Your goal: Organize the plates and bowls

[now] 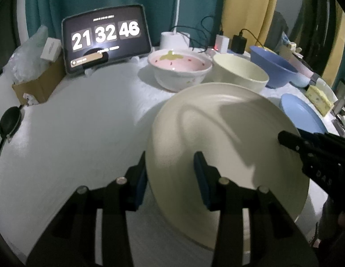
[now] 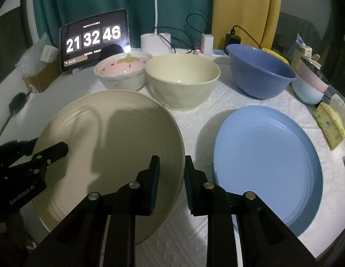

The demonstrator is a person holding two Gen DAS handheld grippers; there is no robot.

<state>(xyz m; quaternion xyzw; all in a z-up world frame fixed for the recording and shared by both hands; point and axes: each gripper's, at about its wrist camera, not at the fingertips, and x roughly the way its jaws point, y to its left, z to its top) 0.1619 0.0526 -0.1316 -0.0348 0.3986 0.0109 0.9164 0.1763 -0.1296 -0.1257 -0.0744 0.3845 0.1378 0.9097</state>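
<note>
- The round cream ribbed plate (image 2: 110,155) is gripped at its left rim by the left gripper (image 1: 170,178), whose jaws are closed onto the edge.
- Its right rim is pinched between the narrowly set fingers of the right gripper (image 2: 171,178).
- The plate is held tilted above the white-covered table (image 2: 194,115) (a shadow falls beneath it).
- A round light-blue plate (image 2: 268,166) lies flat just to its right.

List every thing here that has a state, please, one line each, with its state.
Round cream plate: held at two opposite edges, tilted.
Left gripper: shut on the plate's rim.
Right gripper: shut on the plate's rim.
Round light blue plate: flat on the table, empty.
Cream bowl: upright, empty.
Dark blue bowl: upright.
Pink-lined white bowl: upright.
Tablet clock: on.
</note>
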